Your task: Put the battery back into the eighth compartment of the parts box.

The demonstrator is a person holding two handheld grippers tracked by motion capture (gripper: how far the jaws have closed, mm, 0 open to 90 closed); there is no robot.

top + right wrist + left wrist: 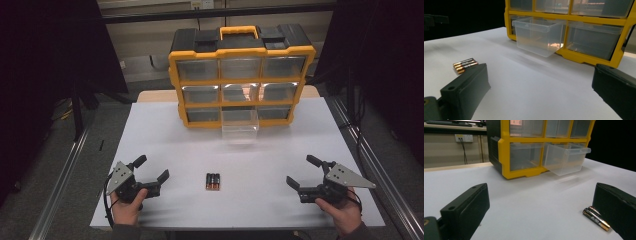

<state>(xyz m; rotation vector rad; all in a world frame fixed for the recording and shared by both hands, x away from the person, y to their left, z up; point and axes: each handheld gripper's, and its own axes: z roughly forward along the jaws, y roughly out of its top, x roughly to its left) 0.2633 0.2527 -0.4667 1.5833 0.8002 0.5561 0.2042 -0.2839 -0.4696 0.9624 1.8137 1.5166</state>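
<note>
1. Sitting at the far middle of the white surface (165, 125): yellow-and-black drawer cabinet (242, 75), three rows of three clear drawers, handle on top.
2. Bottom-middle drawer (240, 126) is pulled out toward the person, hanging over the surface; looks empty in both gripper views.
3. Batteries (213, 181): small black-and-gold cluster lying flat side by side, well in front of the cabinet, roughly in line with the pulled drawer.
4. Left gripper (151, 170): in front of the cabinet and off to its left, hand around it, jaws spread wide, holding nothing.
5. Right gripper (303, 171): in front of the cabinet, off to its right, jaws likewise wide apart and empty.
6. Batteries lie between the two grippers, touching neither.
</note>
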